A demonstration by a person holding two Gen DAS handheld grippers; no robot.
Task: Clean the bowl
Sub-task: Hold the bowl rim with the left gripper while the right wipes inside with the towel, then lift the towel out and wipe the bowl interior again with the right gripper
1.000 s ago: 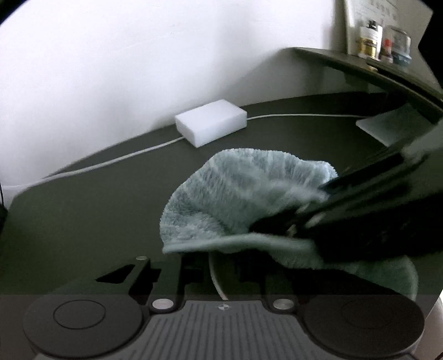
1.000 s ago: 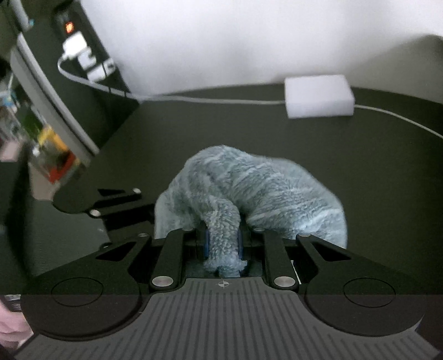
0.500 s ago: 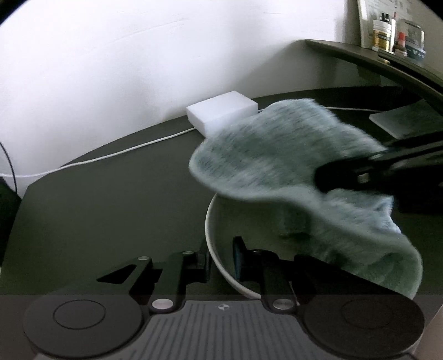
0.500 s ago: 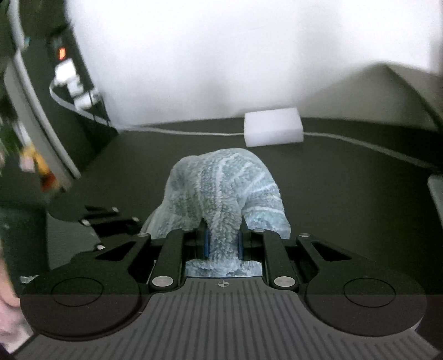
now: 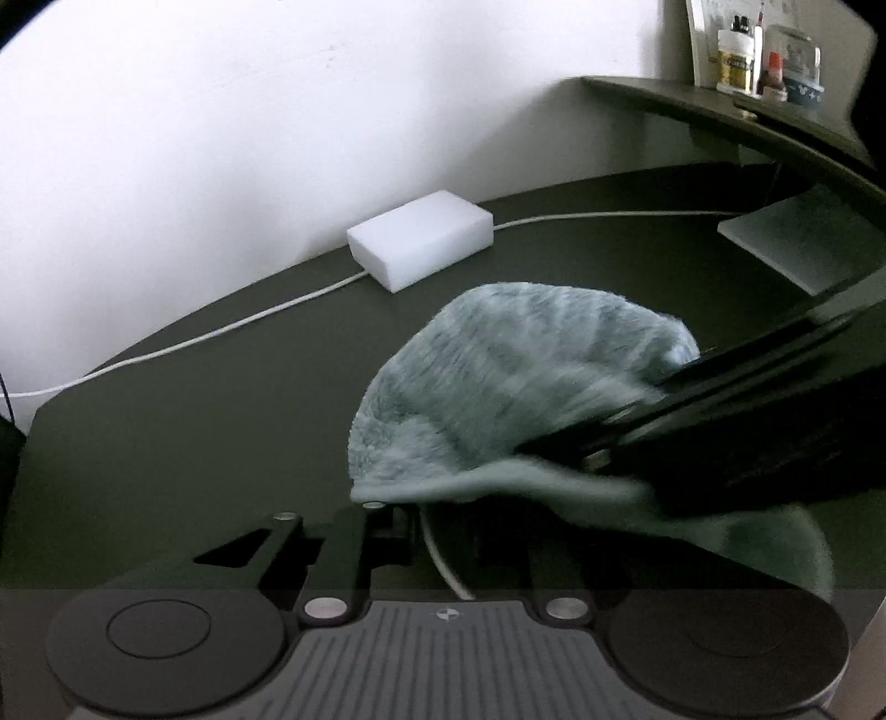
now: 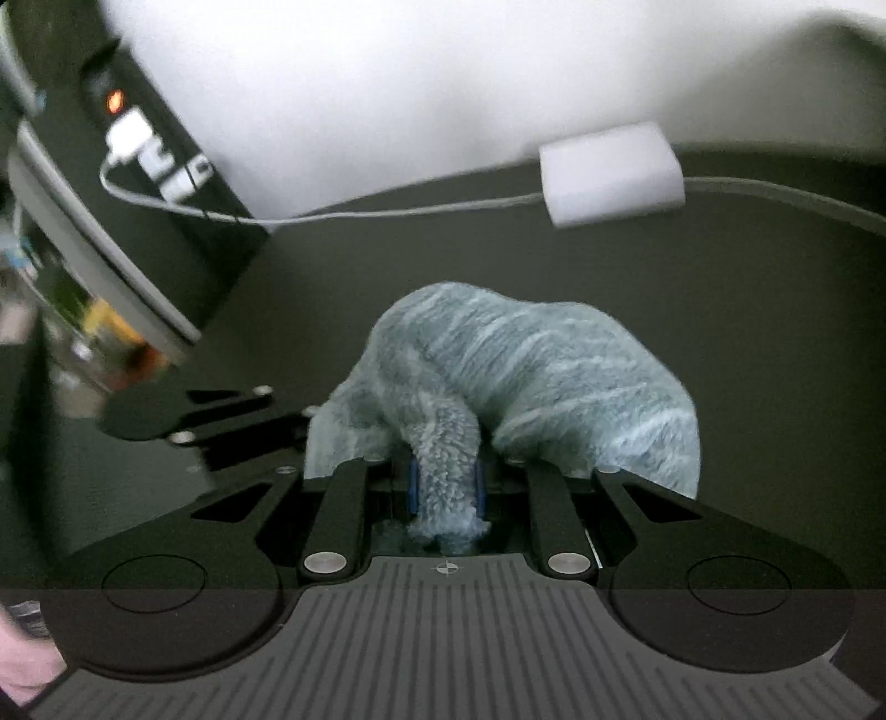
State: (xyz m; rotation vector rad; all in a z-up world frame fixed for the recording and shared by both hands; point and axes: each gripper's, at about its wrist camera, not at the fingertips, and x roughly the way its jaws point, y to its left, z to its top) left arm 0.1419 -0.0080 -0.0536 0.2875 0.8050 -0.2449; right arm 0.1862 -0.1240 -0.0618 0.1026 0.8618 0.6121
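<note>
A fluffy grey-blue cloth lies bunched over the white bowl, of which only a thin arc of rim shows. My left gripper is shut on that rim at the bowl's near edge, and the cloth's hem covers its right finger. My right gripper is shut on a fold of the cloth, pinched between blue pads. In the left wrist view the right gripper reaches in from the right, pressing the cloth down. In the right wrist view the left gripper sits at the cloth's left edge.
A white sponge block lies near the wall on the dark table, with a white cable running past it. A shelf with bottles curves at the right. A power strip with a lit switch stands at the left.
Half a second ago the cloth was lifted, baring the bowl's inside. It has now come back down over the bowl. The left gripper has kept its hold on the rim.
</note>
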